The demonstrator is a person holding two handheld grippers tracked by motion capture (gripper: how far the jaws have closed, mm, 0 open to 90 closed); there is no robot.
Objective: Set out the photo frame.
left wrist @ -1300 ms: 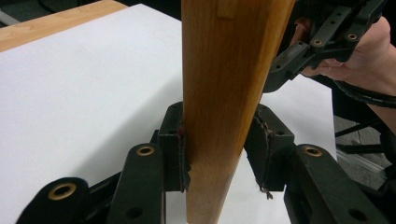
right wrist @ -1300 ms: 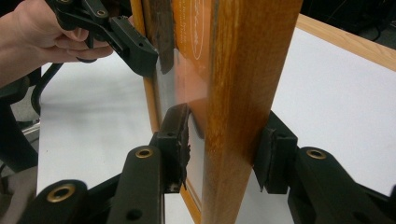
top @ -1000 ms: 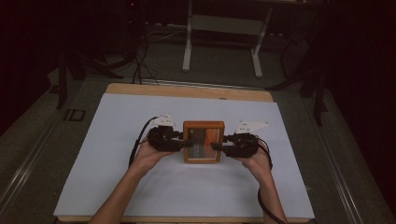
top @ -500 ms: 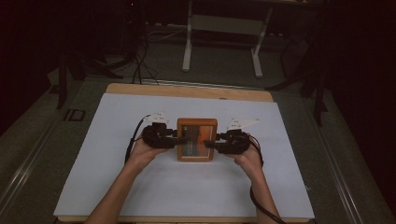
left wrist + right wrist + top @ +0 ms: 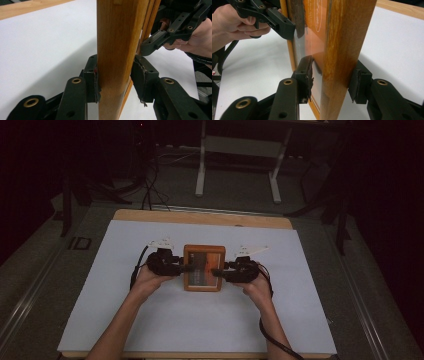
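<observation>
Gripping opposite sides at frame centre, left gripper (image 5: 189,267) and right gripper (image 5: 216,271) clamp the frame (image 5: 203,268), keeping it level.

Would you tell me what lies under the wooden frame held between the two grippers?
Around the wooden frame only the white table cover shows. The patch directly beneath it is covered by the frame itself, so whether it rests there or hangs just above cannot be told.

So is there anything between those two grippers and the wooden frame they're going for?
Nothing visible. The left gripper and the right gripper each already straddle an opposite side rail of the wooden frame, pads against the wood, over the white mat.
</observation>
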